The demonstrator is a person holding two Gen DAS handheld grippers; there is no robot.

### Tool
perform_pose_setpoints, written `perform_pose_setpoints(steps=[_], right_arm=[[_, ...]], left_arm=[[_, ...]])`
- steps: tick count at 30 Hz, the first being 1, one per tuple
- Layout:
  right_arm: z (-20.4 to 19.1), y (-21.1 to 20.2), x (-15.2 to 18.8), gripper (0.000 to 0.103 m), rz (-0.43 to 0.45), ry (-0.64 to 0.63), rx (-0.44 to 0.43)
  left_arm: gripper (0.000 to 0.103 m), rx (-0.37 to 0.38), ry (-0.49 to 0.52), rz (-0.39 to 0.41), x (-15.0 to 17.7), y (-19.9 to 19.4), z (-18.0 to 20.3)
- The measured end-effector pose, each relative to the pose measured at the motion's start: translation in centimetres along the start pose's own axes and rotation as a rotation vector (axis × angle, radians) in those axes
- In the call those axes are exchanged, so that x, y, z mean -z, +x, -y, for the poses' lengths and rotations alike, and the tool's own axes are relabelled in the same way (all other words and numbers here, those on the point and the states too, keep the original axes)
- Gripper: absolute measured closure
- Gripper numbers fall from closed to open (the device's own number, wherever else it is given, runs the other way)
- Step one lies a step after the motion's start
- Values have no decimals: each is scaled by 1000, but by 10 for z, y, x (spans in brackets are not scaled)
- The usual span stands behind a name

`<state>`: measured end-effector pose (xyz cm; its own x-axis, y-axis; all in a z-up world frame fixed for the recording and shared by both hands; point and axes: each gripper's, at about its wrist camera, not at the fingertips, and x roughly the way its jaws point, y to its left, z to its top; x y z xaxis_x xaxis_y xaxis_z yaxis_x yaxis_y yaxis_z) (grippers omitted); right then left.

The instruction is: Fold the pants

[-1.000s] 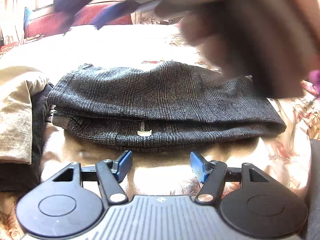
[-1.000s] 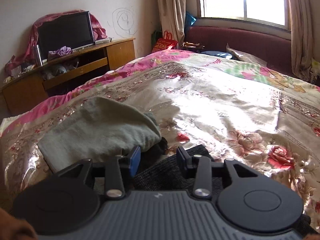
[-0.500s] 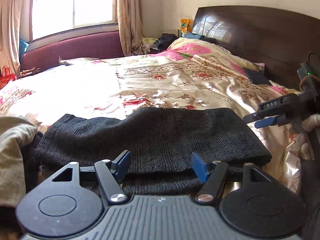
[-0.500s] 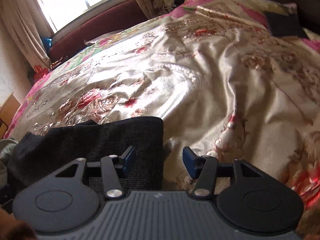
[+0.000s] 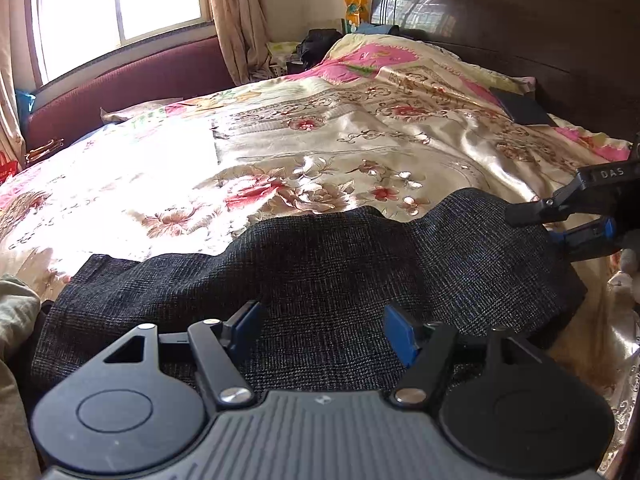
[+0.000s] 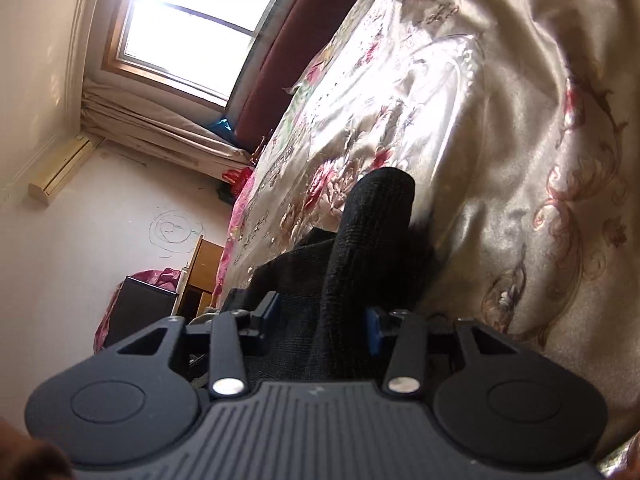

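Dark grey folded pants (image 5: 320, 272) lie across the near part of the bed. My left gripper (image 5: 322, 320) hovers over their near edge, open, with nothing pinched between its blue pads. My right gripper (image 5: 536, 227) comes in from the right, rolled on its side, one finger above and one below the pants' right end. In the right wrist view the pants (image 6: 376, 232) stand as a thick dark ridge that fills the gap of the right gripper (image 6: 320, 320), whose jaws are closing on the fabric.
A shiny floral bedspread (image 5: 320, 140) covers the bed. A beige garment (image 5: 16, 308) lies at the pants' left end. A dark wooden headboard (image 5: 520, 20) stands at the back right, with a dark flat item (image 5: 524, 110) near it. A wooden cabinet (image 6: 200, 272) stands beyond the bed.
The right gripper swung from the pants' left end to their right end, rolled onto its side and took the fabric between its jaws. The left gripper moved in over the pants' near edge.
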<state>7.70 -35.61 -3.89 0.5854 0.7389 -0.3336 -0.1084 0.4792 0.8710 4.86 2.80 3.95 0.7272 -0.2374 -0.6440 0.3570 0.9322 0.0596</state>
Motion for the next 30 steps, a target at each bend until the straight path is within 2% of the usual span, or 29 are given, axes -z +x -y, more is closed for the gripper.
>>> perform_pose_setpoints(steps=[3, 4, 5, 6, 7, 10, 13, 14, 16, 18, 19, 22, 23, 25, 27, 28, 30], right_arm=[[12, 43, -2, 58, -71, 22, 87], [12, 55, 2, 61, -75, 25, 94], [6, 62, 4, 68, -69, 0, 105], [-3, 63, 4, 83, -71, -25, 114], [-9, 60, 2, 88, -68, -32, 106], [-12, 19, -10, 92, 25, 27, 3], [-19, -35, -21, 93, 134, -22, 28], [-17, -48, -25, 93, 156, -37, 74], [1, -58, -31, 93, 148, -55, 252], [26, -57, -30, 92, 83, 6, 327], [32, -58, -26, 91, 73, 18, 301], [43, -67, -22, 85, 116, 120, 165], [47, -66, -20, 81, 116, 131, 143], [53, -59, -16, 63, 100, 146, 129], [55, -45, -15, 62, 77, 156, 119], [51, -38, -13, 68, 72, 137, 144], [37, -26, -15, 89, 59, 58, 229]], left_arm=[[23, -23, 11, -39, -2, 17, -2], [23, -36, 23, -54, -2, 22, -1], [23, -45, 34, -74, -2, 27, 0], [23, -49, 38, -92, -1, 30, 1], [23, -45, 39, -110, -1, 32, 2], [23, 8, 39, -114, -6, 31, 17], [22, 100, 62, -102, -15, 31, 46], [22, 134, 66, -119, -15, 35, 56], [22, 173, 95, -155, -11, 48, 72], [22, 149, 129, -152, -11, 50, 83], [22, 149, 136, -145, -13, 47, 84], [22, 149, 136, -123, -17, 37, 79], [22, 128, 150, -111, -18, 35, 76], [22, 79, 162, -87, -20, 35, 70], [22, 53, 148, -69, -23, 41, 62], [22, 24, 141, -51, -24, 45, 57], [21, -5, 105, -36, -25, 54, 47]])
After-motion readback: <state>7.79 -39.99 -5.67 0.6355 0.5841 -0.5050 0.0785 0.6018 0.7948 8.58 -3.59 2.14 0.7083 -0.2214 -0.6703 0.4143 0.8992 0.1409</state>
